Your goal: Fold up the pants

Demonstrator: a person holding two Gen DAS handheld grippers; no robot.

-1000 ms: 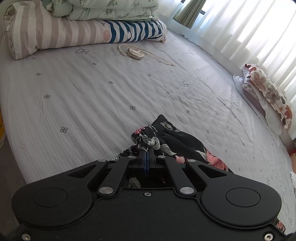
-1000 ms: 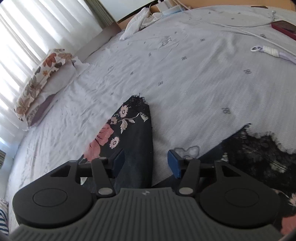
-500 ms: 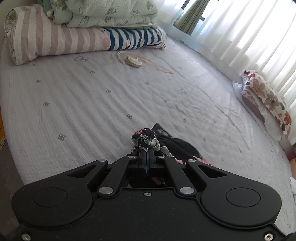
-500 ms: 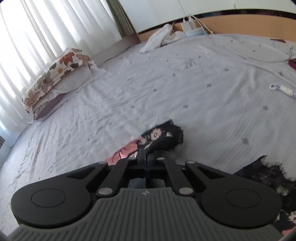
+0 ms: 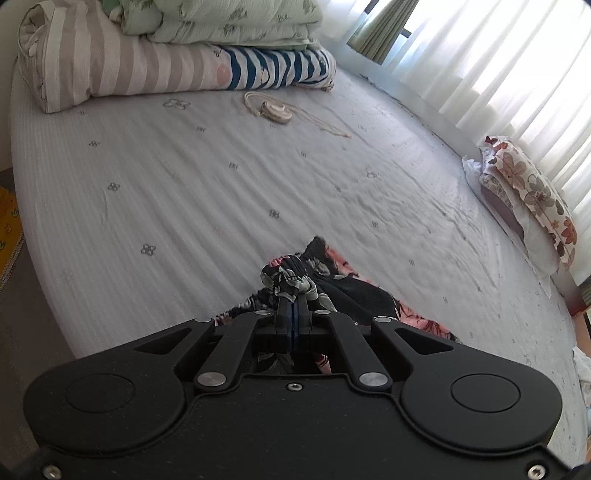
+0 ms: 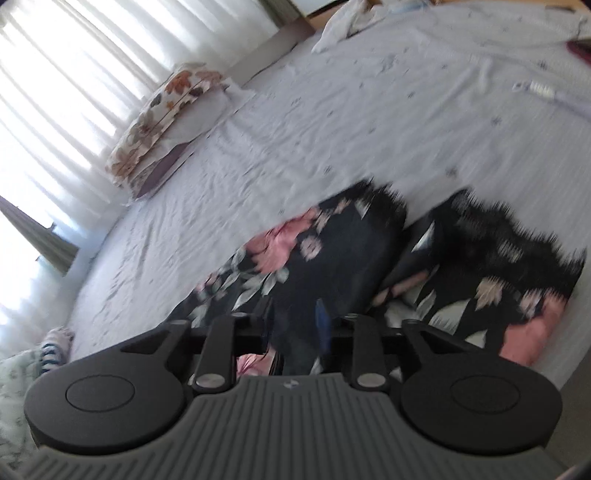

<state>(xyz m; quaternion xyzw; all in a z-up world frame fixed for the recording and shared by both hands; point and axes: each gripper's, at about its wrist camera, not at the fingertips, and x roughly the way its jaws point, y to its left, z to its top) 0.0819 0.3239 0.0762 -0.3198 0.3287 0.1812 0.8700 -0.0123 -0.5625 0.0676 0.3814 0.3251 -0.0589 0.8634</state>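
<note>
Your left tongs [image 5: 293, 314] are pressed fully together on a bunched fold of the pants [image 5: 295, 277], the black floral fabric gathered into a knot right at the tips. The rest of the garment trails back and to the right of them across the bed [image 5: 221, 184], lying on the pale grey sheet near the bed's near edge.

Your right tongs [image 6: 295, 317] stand partly apart, about halfway, and have just been opening. Dark fabric of the pants [image 6: 332, 251] shows in the gap, but the picture is smeared by motion, so you cannot tell whether the blue pad [image 6: 320, 317] touches the cloth; nothing looks pinched.

Only the left wrist view shows the stack of folded bedding [image 5: 166, 55] at the far end of the bed: a striped roll with a pale green quilt on top, and a small round cream object on a cord [image 5: 275, 110] lying in front of it.

Only the right wrist view shows the 2 legs of the pants spread side by side with fringed black hems [image 6: 498, 221], a white cloth [image 6: 340, 29] at the far corner, and a white cord [image 6: 535, 88] at the right.

The floral pillow [image 5: 532, 188] by the curtains appears in both views.
</note>
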